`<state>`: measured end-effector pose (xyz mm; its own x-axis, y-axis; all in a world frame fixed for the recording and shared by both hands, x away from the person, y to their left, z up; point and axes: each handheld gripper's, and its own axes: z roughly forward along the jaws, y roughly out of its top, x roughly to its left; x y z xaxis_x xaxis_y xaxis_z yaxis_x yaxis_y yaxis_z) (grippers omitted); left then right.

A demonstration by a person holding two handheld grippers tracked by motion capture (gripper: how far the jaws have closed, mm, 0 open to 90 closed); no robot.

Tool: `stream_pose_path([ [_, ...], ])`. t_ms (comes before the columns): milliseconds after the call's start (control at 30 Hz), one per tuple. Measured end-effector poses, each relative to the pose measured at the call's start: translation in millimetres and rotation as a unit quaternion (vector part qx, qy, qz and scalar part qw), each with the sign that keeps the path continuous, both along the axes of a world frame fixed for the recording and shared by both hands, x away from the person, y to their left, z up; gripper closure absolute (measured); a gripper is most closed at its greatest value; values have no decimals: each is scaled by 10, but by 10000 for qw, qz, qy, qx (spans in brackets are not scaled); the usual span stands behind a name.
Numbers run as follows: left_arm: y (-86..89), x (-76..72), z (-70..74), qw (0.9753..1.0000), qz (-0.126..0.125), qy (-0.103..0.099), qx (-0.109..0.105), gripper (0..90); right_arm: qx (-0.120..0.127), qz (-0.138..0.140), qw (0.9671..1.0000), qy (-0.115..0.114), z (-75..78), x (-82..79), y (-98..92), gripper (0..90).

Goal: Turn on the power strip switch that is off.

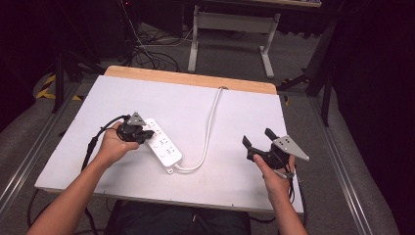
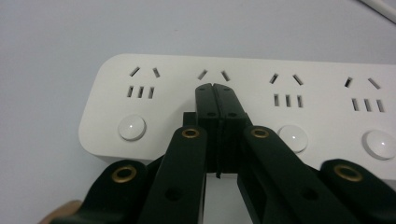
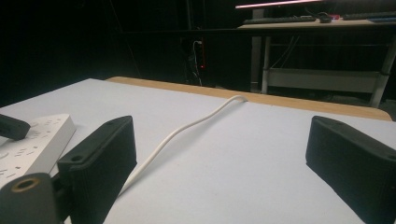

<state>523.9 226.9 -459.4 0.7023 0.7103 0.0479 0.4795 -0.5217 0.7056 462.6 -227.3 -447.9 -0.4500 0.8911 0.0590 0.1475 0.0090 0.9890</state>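
A white power strip (image 1: 164, 145) lies on the white table, angled left of centre. It has a row of sockets (image 2: 285, 91), each with a round white button (image 2: 132, 127). My left gripper (image 1: 148, 134) is shut with nothing in it, and its tips (image 2: 215, 88) sit over the second socket group, covering that group's button area. Whether they press down I cannot tell. My right gripper (image 1: 258, 138) hovers wide open at the table's right side with nothing between its jaws (image 3: 224, 158), well apart from the strip (image 3: 32, 140).
The strip's white cable (image 1: 209, 125) loops from its near end up to the table's far wooden edge (image 1: 195, 78); it also runs between my right jaws farther off (image 3: 187, 128). A desk frame (image 1: 230, 29) and floor cables stand beyond the table.
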Motion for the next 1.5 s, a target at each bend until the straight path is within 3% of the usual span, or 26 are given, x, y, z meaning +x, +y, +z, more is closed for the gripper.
stream_pose_path([
  [233,-34,-20,-7,9999,49,-69,131,900,25,-6,10000,-18,7,-14,-1,91],
  [400,-30,-14,-10,9999,141,65,52,900,-6,-16,10000,-25,8,-23,-7,91],
  [500,-41,-19,-4,9998,114,-29,178,900,22,-5,10000,-15,8,-27,-8,91],
  [667,-35,-17,-8,9999,122,28,95,900,-10,-4,10000,-10,5,-16,2,91],
  [1267,-51,-30,-5,9997,124,-50,194,900,30,-26,10000,-17,14,-31,1,91],
  [1500,-40,-19,-5,9998,124,7,123,900,2,-21,10000,-21,16,-40,13,93],
])
